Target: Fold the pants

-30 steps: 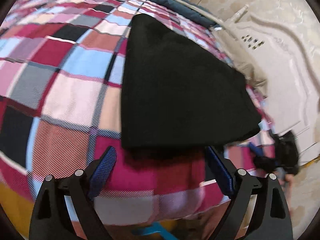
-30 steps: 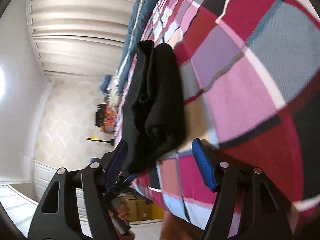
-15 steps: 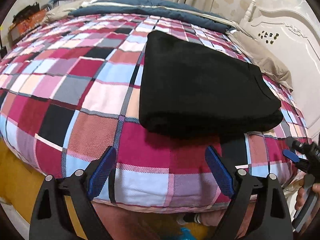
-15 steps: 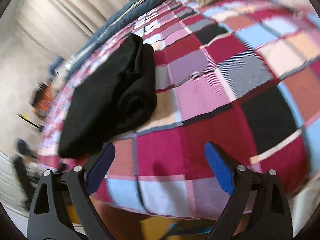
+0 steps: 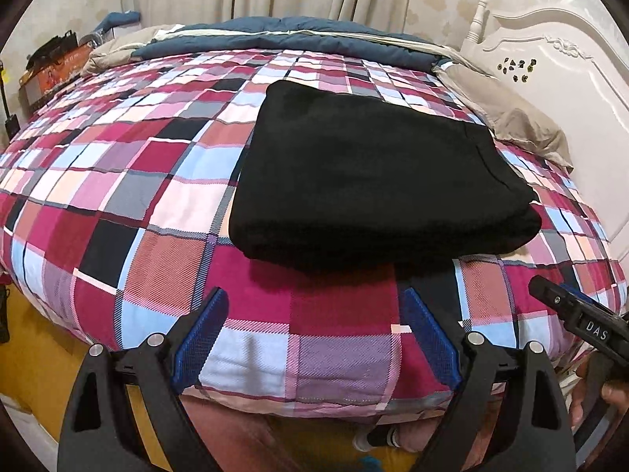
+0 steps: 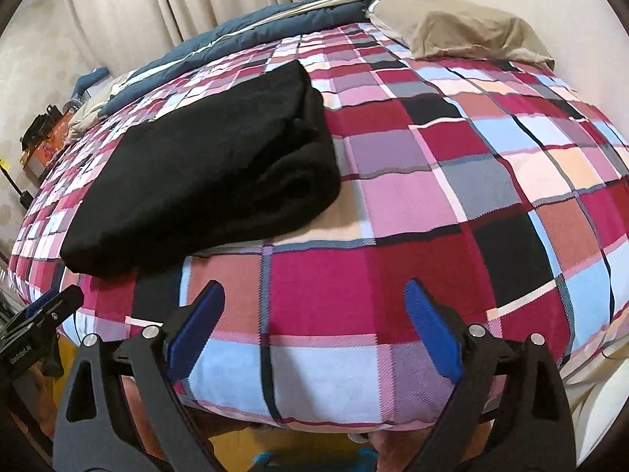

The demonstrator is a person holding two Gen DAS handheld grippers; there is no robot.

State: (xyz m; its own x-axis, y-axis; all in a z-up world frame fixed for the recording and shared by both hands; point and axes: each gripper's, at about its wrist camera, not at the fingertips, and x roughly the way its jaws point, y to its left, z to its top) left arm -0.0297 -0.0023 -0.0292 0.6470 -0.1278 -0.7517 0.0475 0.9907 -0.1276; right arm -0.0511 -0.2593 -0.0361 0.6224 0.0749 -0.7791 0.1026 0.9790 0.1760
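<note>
Black pants (image 5: pixel 373 177) lie folded into a thick rectangle on the checked bedspread (image 5: pixel 129 181). In the right wrist view the same pants (image 6: pixel 220 173) sit to the left, their rolled fold edge facing right. My left gripper (image 5: pixel 314 326) hangs open over the bed's near edge, short of the pants, with nothing between its blue pads. My right gripper (image 6: pixel 314 322) is also open and empty, to the right of the pants. Each gripper's tip shows at the edge of the other's view: the right one (image 5: pixel 574 314), the left one (image 6: pixel 43 314).
A blue quilt (image 5: pixel 298 35) lies bunched along the far side of the bed and a beige pillow (image 6: pixel 460 31) at the head, against a white headboard (image 5: pixel 550 70). Curtains hang behind. Boxes and clutter (image 5: pixel 51 67) stand at the far left. Yellow floor (image 5: pixel 31 362) shows below the bed edge.
Both grippers have drawn back and up from the pants toward the bed's near edge. The right one has rolled upright and opened wider, leaving the pants lying free.
</note>
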